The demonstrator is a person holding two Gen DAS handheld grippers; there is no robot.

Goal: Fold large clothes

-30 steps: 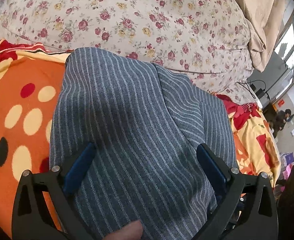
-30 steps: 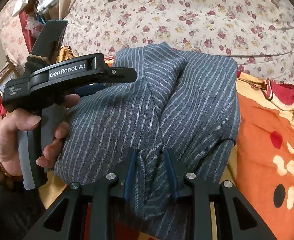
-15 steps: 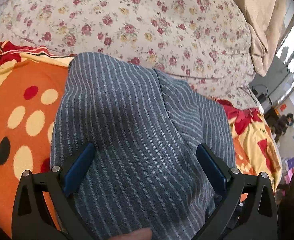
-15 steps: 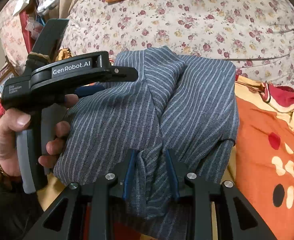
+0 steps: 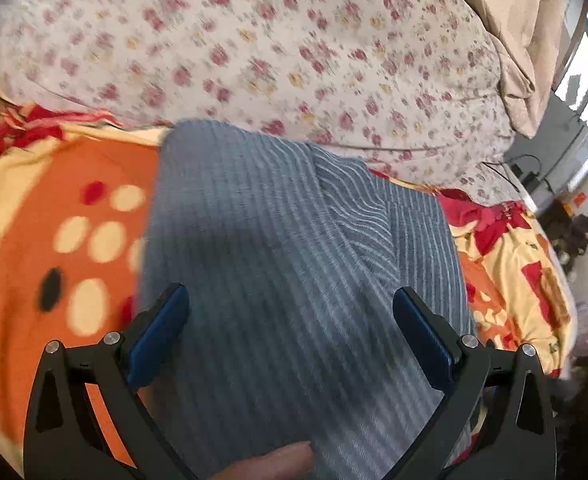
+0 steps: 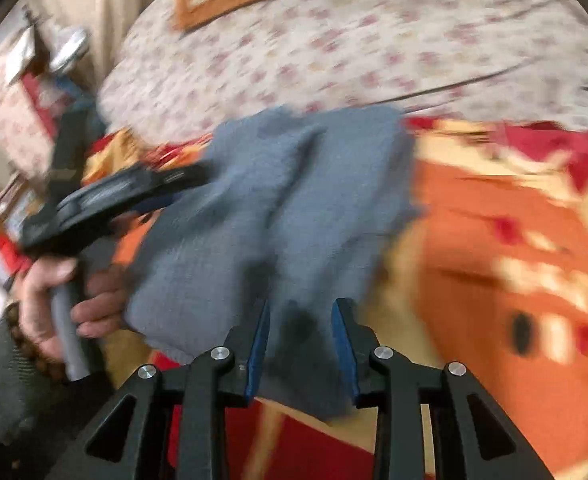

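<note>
From my left wrist camera, I see the left gripper (image 5: 290, 332) with its blue pads spread wide apart, closed on nothing. The folded blue-grey pinstriped garment (image 5: 278, 248) lies beneath and between them, filling the middle of the view. I cannot tell whether the pads touch the cloth. The garment rests on an orange blanket (image 5: 26, 240) with cream, red and black spots. Beyond it lies a floral quilt (image 5: 278, 52). A fingertip (image 5: 282, 460) shows at the bottom edge, against the cloth.

From my right wrist camera, which is badly blurred, I see the right gripper (image 6: 300, 344) with its fingers drawn in close, pinching a bunched ridge of the same garment (image 6: 262, 216) at its near edge. The garment spreads away from the pads over the orange blanket (image 6: 494, 248). At the left, a hand (image 6: 50, 300) wearing a bead bracelet holds the handle of the left gripper (image 6: 114, 200), whose tip lies over the garment's left edge. The floral quilt (image 6: 374, 44) lies behind.
</note>
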